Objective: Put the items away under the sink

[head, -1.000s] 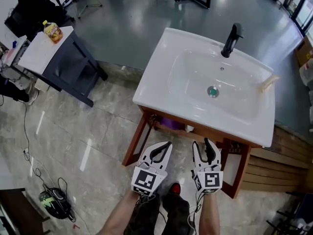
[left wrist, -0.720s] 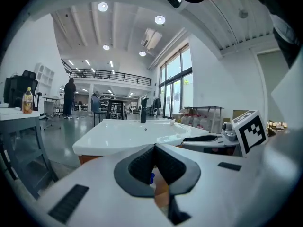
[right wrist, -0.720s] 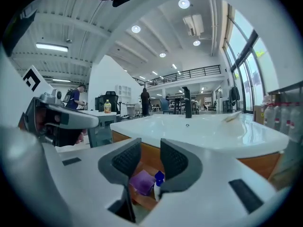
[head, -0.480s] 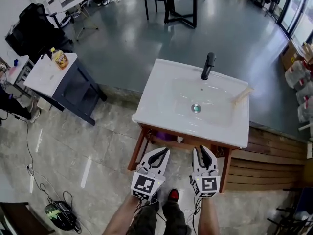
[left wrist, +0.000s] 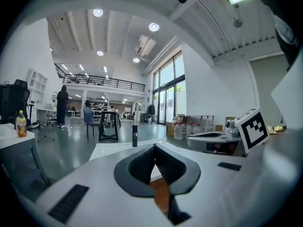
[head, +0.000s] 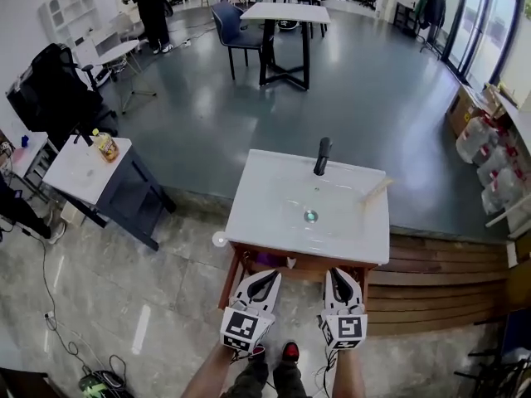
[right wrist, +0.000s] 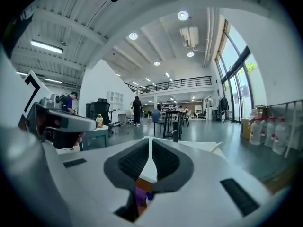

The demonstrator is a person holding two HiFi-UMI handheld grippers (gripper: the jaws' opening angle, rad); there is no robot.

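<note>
1. Both grippers hang side by side at 6 o'clock of the sink (head: 257, 215), short of its front edge. The left gripper (head: 267, 277) has its jaws pressed together on nothing. The right gripper (head: 342, 274) has just been closing its jaws, and they meet empty too.
2. A purple item (head: 266, 259) already lies on the shelf under the basin. A pale stick (head: 375, 191) rests on the rim at 2 o'clock, and a bottle (head: 105, 145) stands on the side table (head: 70, 177) at 10 o'clock, well apart.
3. The step in hand looks like fetching: open the jaws before reaching.
4. The right gripper probably suits the stick; pinch it across its narrow width.
5. Grip the bottle round its body, keep it upright, and clear the wooden frame going in.
</note>
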